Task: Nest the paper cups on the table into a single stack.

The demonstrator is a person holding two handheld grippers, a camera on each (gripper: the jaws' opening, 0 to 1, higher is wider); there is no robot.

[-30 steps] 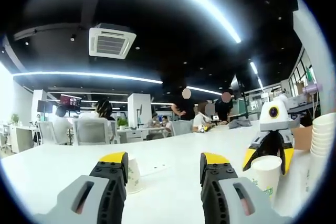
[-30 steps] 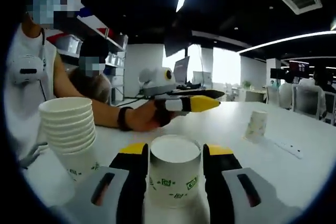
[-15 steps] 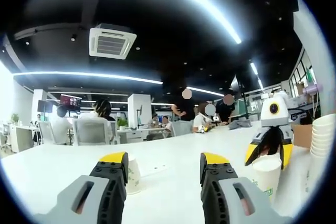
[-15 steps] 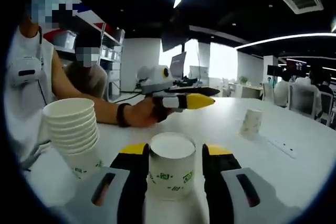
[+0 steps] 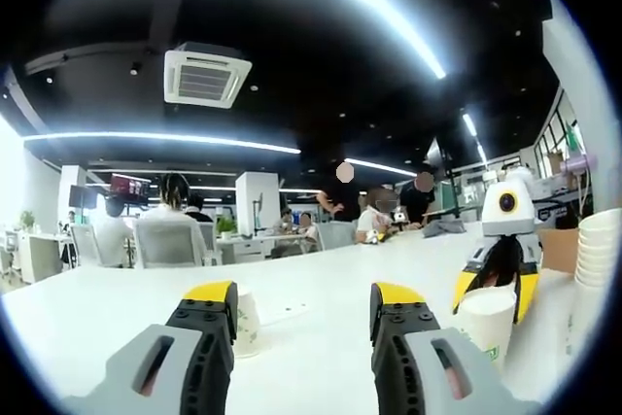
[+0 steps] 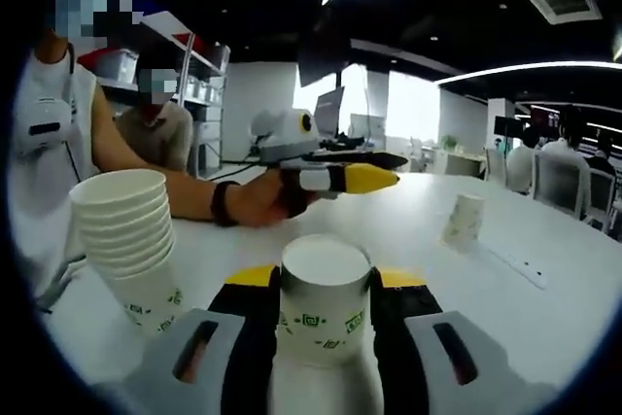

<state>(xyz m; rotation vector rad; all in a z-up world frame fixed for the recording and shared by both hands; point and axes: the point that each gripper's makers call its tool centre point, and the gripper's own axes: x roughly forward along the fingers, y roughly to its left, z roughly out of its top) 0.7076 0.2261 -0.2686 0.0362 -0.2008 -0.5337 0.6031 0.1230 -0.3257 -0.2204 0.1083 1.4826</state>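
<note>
White laminate covers the long counter (image 6: 544,337), the largest thing here, and most of its surface lies bare.

On it, at the left of the right gripper view, stands the stack of paper cups (image 6: 124,230), rims up; in the left gripper view the same stack sits at the far right edge. A single paper cup (image 6: 324,310) with green print is clamped between the jaws of the right gripper (image 6: 325,284), which press both of its sides. Compared with a second ago the cup stands a little higher and closer to the camera, and the stack has slid slightly lower in the view. I judge from this that the cup is being lifted off the counter, on its way to the stack.

The left gripper (image 5: 303,300) has its jaws apart with nothing between them, and it hangs low over the counter, little changed. Behind its left jaw stands a lone paper cup (image 5: 246,322), the same one that appears at the far right of the right gripper view. This one is still to be collected.

For room: the stack is just beside the held cup, with free air above its top rim. The person's hand (image 6: 255,203) holding the left gripper is behind the path, not in it. A flat power strip (image 6: 515,264) lies near the lone cup, well apart from the stack.
</note>
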